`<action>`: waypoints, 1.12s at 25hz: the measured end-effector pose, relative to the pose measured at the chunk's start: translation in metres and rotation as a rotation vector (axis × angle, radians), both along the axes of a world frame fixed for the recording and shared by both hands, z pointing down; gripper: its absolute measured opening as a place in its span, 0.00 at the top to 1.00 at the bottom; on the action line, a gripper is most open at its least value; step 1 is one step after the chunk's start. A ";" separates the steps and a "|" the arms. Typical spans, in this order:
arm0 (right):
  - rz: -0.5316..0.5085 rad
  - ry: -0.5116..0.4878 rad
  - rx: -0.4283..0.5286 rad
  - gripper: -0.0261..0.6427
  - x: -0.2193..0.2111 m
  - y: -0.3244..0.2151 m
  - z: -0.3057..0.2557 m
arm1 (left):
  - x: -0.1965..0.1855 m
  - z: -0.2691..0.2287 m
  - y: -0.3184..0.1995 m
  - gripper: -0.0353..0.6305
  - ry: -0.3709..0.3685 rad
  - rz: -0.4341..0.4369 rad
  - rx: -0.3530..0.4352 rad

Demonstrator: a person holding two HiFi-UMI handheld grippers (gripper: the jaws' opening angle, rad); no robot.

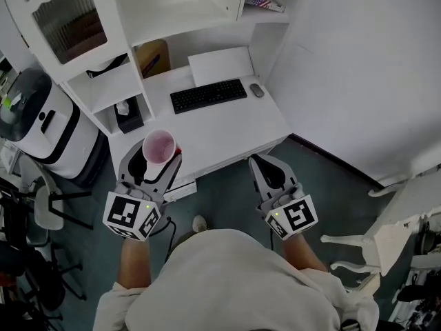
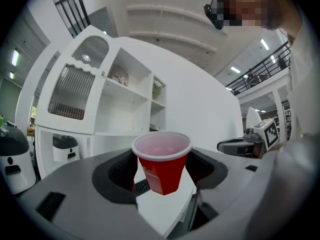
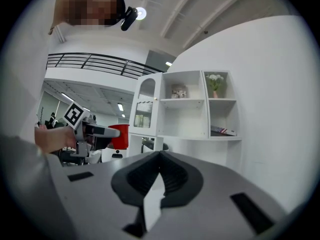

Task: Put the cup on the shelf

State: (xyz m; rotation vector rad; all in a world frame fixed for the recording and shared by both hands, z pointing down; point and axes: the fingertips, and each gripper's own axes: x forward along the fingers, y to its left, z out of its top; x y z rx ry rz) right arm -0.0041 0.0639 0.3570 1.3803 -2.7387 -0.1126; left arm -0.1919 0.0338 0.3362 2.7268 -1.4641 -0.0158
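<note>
Cup (image 2: 162,159) sits in your left gripper (image 2: 161,170), pinched between both jaws and standing straight up, near the front of the white desk (image 1: 227,126). So the picking up is done. The cup is not on the shelf (image 1: 200,9) yet; I think you need to carry it over and set it down there. Your right gripper (image 3: 159,159) has its jaws pressed together with nothing in them. The cup is thin, shiny red plastic. It is round, wide at the top, narrow at the bottom and pale inside. The shelf looks flat, hard and smooth.
</note>
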 end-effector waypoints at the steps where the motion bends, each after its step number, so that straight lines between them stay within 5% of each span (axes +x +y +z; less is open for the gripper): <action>1: 0.004 -0.001 0.002 0.95 -0.004 -0.005 -0.001 | -0.003 -0.001 -0.006 0.50 -0.001 0.005 -0.001; 16: 0.023 -0.016 0.000 0.96 -0.006 -0.064 0.005 | 0.000 0.006 -0.079 0.50 -0.030 0.042 -0.024; 28: -0.019 -0.033 0.013 0.95 0.022 -0.136 0.004 | 0.019 -0.002 -0.152 0.50 -0.073 -0.023 -0.045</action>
